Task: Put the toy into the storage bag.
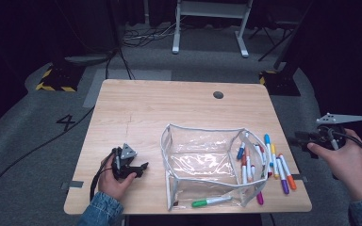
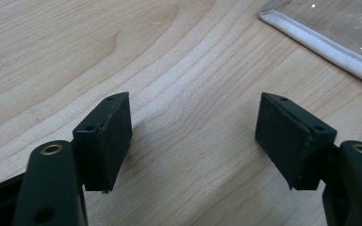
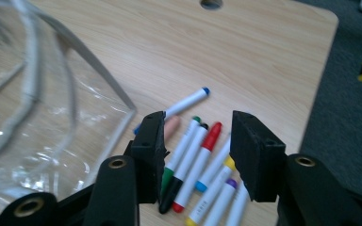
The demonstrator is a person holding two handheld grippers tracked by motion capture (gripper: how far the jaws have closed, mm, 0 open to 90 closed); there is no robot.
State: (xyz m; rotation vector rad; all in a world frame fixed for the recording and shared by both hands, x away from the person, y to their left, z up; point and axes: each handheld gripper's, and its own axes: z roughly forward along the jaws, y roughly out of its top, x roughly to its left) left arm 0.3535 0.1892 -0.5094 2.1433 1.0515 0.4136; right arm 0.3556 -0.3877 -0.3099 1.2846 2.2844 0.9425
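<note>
Markers (image 1: 275, 162) lie loose just right of the clear pouch (image 1: 202, 160), one green already inside. Right gripper (image 3: 198, 150) hovers over them, jaws half open, empty; I'd pick one cleanly at mid-barrel. Left gripper (image 2: 193, 136) rests wide open, empty, left of pouch.

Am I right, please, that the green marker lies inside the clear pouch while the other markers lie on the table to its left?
Not quite: the other markers lie on the table to the right of the clear pouch, as the high view shows. The green marker does lie inside the pouch.
</note>
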